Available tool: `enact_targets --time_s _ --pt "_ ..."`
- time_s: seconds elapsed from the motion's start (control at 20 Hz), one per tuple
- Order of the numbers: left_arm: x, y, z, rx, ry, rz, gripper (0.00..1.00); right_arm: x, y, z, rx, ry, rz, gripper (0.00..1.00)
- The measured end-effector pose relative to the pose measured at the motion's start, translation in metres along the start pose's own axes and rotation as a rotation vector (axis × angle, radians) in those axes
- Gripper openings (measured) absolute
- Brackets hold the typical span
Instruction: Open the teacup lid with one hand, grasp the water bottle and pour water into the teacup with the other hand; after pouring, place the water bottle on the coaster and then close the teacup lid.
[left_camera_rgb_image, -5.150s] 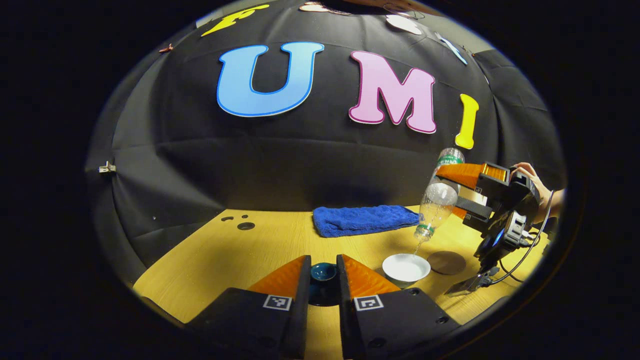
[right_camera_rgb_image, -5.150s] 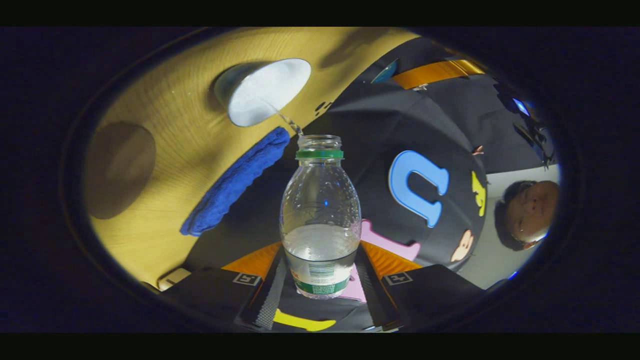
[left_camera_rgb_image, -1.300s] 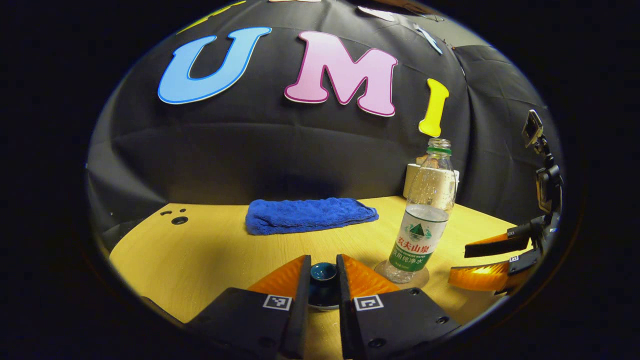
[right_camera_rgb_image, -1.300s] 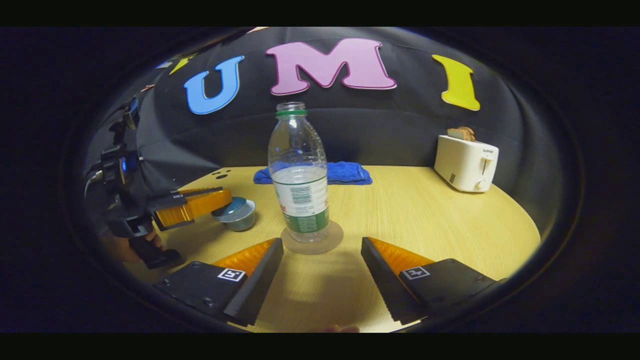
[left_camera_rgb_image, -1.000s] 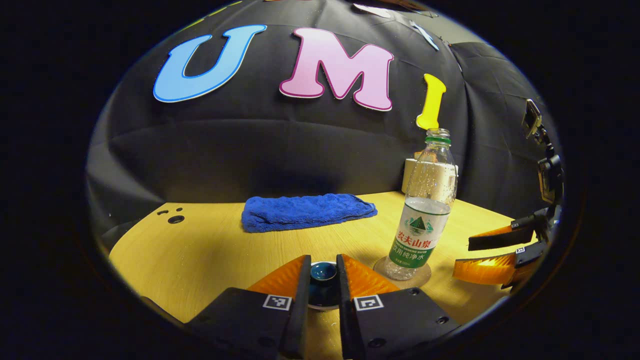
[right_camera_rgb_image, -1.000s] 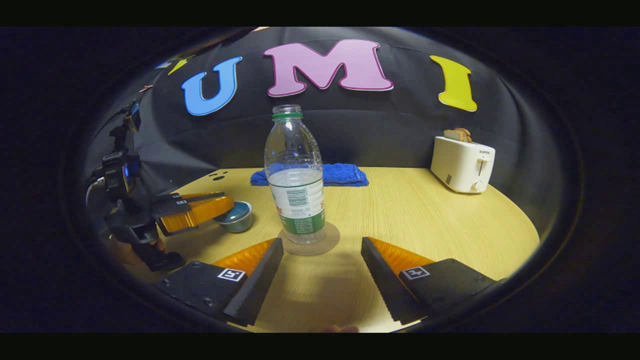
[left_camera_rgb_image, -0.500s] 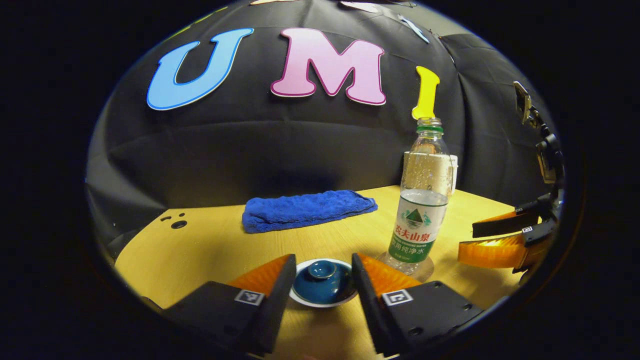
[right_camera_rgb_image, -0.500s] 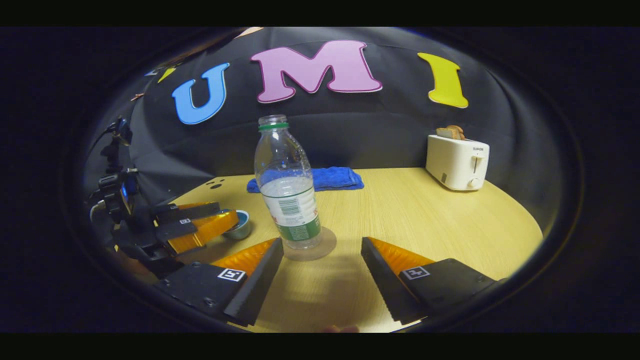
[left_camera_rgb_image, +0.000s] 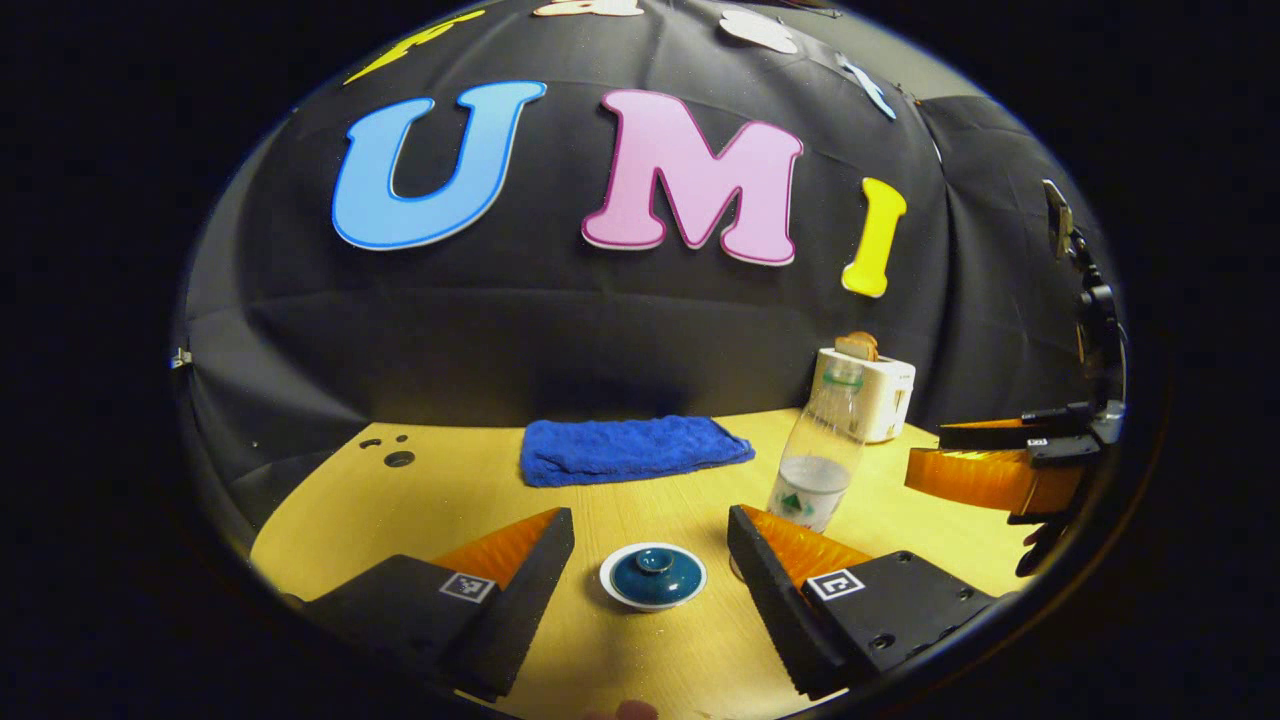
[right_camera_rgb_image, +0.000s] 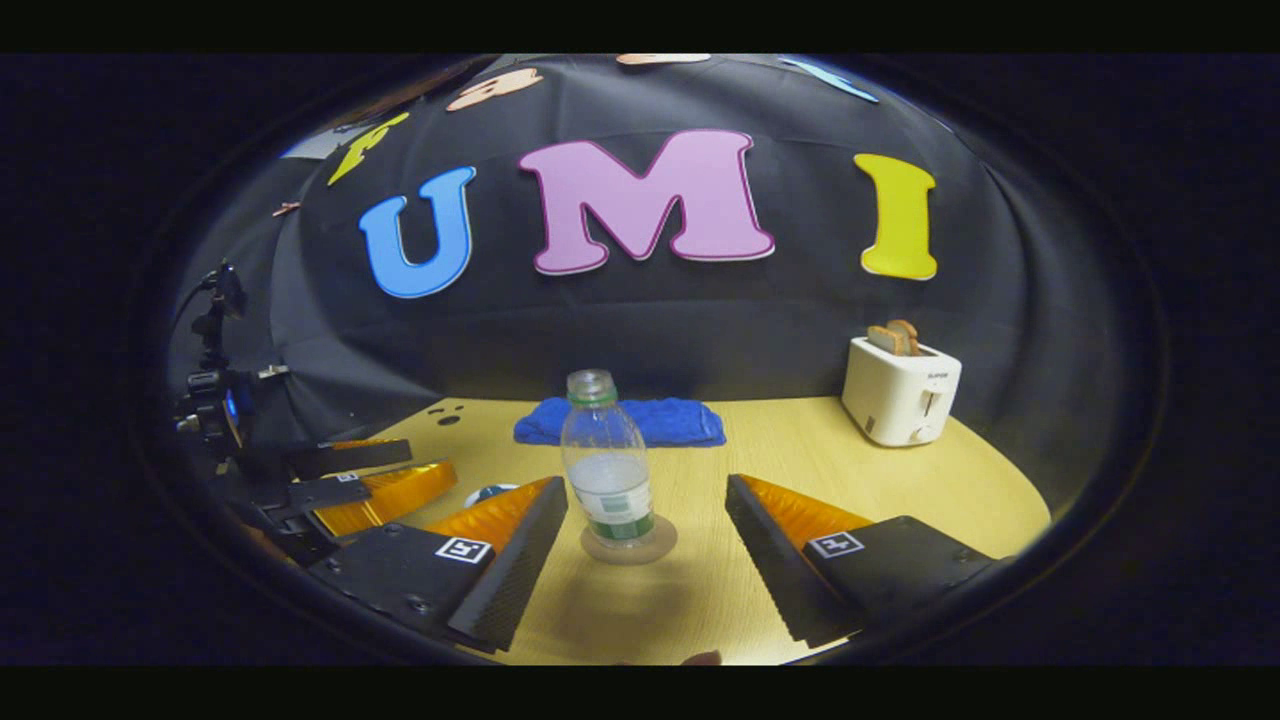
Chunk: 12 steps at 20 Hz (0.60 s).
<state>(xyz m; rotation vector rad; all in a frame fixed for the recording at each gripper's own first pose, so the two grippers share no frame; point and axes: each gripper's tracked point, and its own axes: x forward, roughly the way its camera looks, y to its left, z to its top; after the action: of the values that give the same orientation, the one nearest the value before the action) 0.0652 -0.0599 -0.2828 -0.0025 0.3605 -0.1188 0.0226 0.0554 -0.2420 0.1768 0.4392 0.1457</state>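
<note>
Lid (left_camera_rgb_image: 652, 576) on cup (left_camera_rgb_image: 650, 598), centered between spread fingers of left gripper (left_camera_rgb_image: 648, 535), untouched. Bottle (right_camera_rgb_image: 607, 470) upright on coaster (right_camera_rgb_image: 630, 546), uncapped, part full, between spread fingers of right gripper (right_camera_rgb_image: 646, 500), no contact. Towel (right_camera_rgb_image: 620, 421), toaster (right_camera_rgb_image: 900, 390) at back of table (right_camera_rgb_image: 830, 450).

On the table (right_camera_rgb_image: 860, 470) I count one bottle (right_camera_rgb_image: 604, 460), one coaster (right_camera_rgb_image: 630, 546), one lidded teacup (left_camera_rgb_image: 652, 577), one blue towel (left_camera_rgb_image: 632, 449) and one toaster (right_camera_rgb_image: 900, 391) — with two bread slices (right_camera_rgb_image: 896, 337). There are two hand-held grippers — left (left_camera_rgb_image: 648, 560) and right (right_camera_rgb_image: 640, 530).
</note>
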Motion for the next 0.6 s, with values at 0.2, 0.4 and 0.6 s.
enact_targets --time_s 0.2,0.4,0.6 --pt "-0.036 0.008 0.051 -0.040 0.002 0.026 0.97 -0.022 0.011 0.051 -0.074 -0.041 0.008 0.99" --pt "-0.066 0.017 0.110 -0.042 -0.052 0.050 0.96 -0.047 0.028 0.101 -0.106 -0.084 0.026 0.98" --pt "-0.090 0.014 0.160 -0.015 -0.109 0.046 0.95 -0.066 0.039 0.144 -0.078 -0.134 0.018 0.98"
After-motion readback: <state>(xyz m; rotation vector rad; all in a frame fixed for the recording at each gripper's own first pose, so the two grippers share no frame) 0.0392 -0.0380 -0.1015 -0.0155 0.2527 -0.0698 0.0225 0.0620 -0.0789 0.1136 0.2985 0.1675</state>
